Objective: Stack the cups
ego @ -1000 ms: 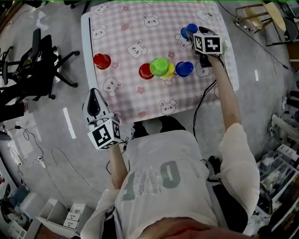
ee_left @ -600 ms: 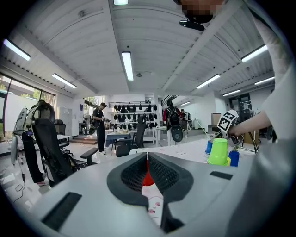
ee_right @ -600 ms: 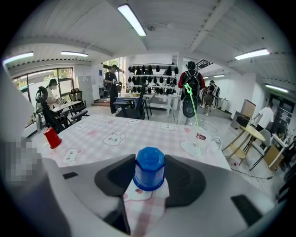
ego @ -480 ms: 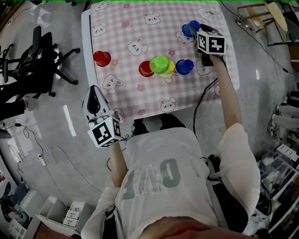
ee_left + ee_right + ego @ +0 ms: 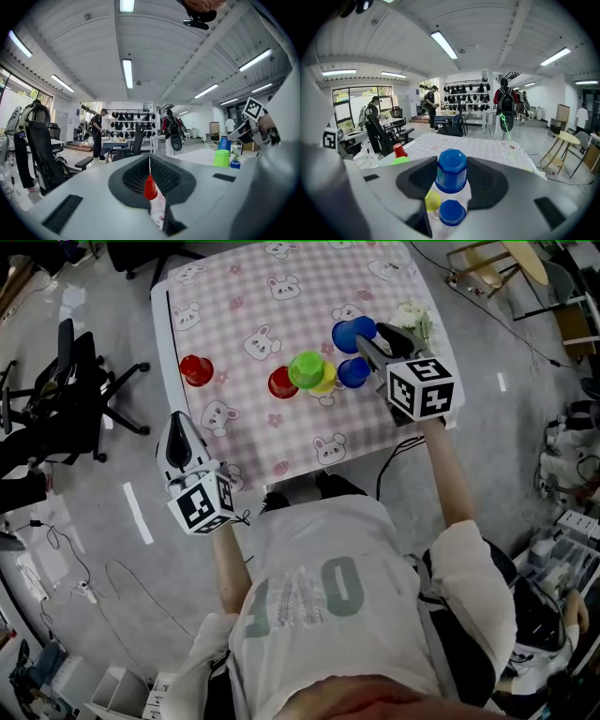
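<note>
Blue cup [image 5: 349, 332], upside down, hangs in the head view in the right claw [image 5: 362, 341] above the pink checked surface [image 5: 244, 296], near a second blue cup [image 5: 353, 372] that stands by the green cup [image 5: 306, 368] and yellow cup [image 5: 327, 383]. Left gripper view shows the left claw [image 5: 150, 161] pressed together and empty, well apart from the cups. Right gripper view shows the jaws, which have just been closing, pinching the held cup's sides with the second blue cup just below; I judge it best to hold it level, centre it over that cup and lower it straight before letting go.
</note>
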Available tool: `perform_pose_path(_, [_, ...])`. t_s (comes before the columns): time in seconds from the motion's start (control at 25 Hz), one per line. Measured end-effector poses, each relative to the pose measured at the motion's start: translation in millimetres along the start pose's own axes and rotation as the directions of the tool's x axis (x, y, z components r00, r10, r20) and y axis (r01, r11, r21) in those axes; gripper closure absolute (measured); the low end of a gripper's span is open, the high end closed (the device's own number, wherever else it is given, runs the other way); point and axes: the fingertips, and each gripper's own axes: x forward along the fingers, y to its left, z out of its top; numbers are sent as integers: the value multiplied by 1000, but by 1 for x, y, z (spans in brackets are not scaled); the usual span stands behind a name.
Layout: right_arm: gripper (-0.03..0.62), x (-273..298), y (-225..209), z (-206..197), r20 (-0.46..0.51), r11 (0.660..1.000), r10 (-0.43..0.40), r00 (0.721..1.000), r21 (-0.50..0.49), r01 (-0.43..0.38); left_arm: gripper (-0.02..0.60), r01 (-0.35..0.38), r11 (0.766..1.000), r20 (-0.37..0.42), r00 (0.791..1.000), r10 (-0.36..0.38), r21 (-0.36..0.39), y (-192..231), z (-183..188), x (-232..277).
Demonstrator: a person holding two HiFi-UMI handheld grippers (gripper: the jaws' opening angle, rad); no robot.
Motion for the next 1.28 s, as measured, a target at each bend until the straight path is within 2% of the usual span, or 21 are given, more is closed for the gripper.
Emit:
perform_pose_path(0.36, [391,-25,35,-26,-60,998,0,998,-69,-4,552,30,999,24,999,-30,-14,4,0,-4])
perform_pose_path(0.68, [391,-26,36,-36,-99,999,-11,995,-48,7,554,23,999,21,1000,-23,-27,14,4,-12])
perform_pose_path(0.92, [391,-19,37,-47,-113,997,-10,994,-81,1,552,20,999,21,1000,-19,-28,11,-5,-17])
perform_pose_path(1.28, [391,-25,41,-41,-92,996,-4,996,-89,-5,554,5,999,27,1000,-4,-42,11,-5,-27])
